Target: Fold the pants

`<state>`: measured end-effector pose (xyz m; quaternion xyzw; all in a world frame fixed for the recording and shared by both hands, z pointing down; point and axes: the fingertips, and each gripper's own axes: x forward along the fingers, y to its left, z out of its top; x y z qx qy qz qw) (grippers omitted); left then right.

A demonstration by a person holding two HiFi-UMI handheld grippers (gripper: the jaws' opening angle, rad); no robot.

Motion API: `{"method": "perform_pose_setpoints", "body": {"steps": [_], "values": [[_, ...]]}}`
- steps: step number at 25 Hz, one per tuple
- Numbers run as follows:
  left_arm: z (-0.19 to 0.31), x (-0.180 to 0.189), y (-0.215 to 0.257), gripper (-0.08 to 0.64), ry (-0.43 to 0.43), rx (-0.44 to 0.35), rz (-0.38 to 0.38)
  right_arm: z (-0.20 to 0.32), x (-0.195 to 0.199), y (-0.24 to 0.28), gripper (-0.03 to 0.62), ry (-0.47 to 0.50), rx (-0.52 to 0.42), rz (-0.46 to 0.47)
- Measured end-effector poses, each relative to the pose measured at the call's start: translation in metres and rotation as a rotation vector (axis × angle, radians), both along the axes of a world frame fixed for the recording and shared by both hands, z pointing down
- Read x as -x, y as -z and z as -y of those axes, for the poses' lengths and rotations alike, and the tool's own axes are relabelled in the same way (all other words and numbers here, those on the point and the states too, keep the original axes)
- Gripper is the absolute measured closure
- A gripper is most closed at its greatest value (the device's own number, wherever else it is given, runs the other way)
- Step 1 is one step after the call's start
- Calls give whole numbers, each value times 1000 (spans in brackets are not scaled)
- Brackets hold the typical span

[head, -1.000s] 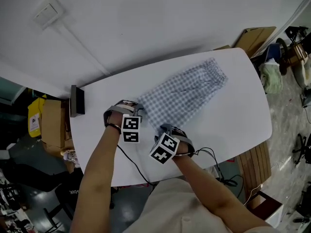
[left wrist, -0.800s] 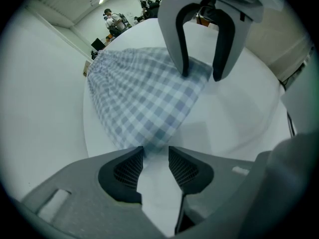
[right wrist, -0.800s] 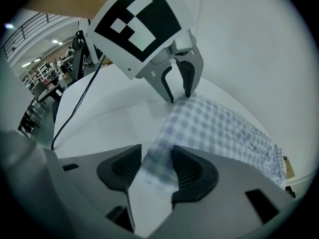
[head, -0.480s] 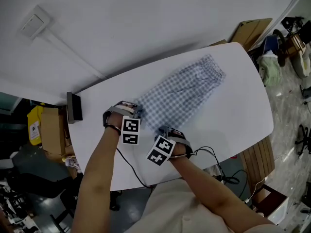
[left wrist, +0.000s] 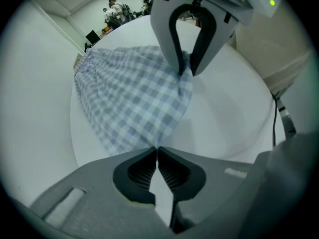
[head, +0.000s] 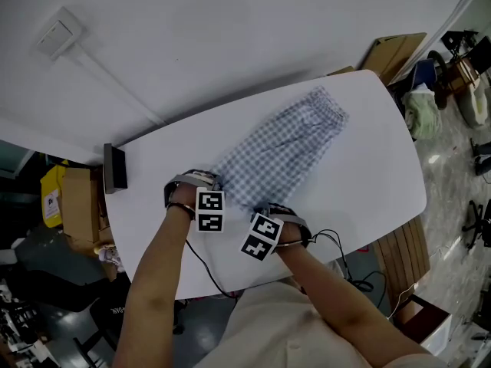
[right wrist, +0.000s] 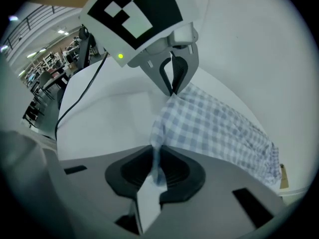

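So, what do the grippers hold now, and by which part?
The checked pants, by the near end: left gripper on one corner, right gripper, whose jaws have just been closing, on the other.

Table (head: 376, 159): white, oval.
Black box (head: 113, 167): far left table edge.
Cable (head: 203, 265): near edge, hanging off.
Cardboard (head: 399, 52): far right, past table.
Wall plate (head: 57, 33): far left.

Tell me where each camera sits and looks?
Head view: on the person's head, looking steeply down at the table; both forearms show.
Left gripper view: on the left gripper, looking along its fingers, shut on the pants.
Right gripper view: on the right gripper, whose fingers have just been closing on a pants corner.
Shared: each gripper view shows the other gripper.
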<state>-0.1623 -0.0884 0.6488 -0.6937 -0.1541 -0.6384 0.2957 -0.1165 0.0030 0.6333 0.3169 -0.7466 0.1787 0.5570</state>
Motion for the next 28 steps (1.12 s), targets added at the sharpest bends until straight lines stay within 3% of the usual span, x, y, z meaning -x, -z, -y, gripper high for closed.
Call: {"method": "perform_pose_setpoints", "body": {"steps": [6, 17, 22, 28], "values": [[-54, -15, 17, 538, 147, 119, 29, -37, -41, 13, 535, 101, 82, 14], [-161, -69, 44, 538, 380, 194, -4, -109, -121, 36, 538, 255, 36, 3], [-210, -103, 57, 540, 429, 195, -20, -145, -162, 45, 540, 291, 2, 9], [-267, -137, 75, 540, 496, 257, -54, -190, -198, 64, 540, 320, -32, 30]]}}
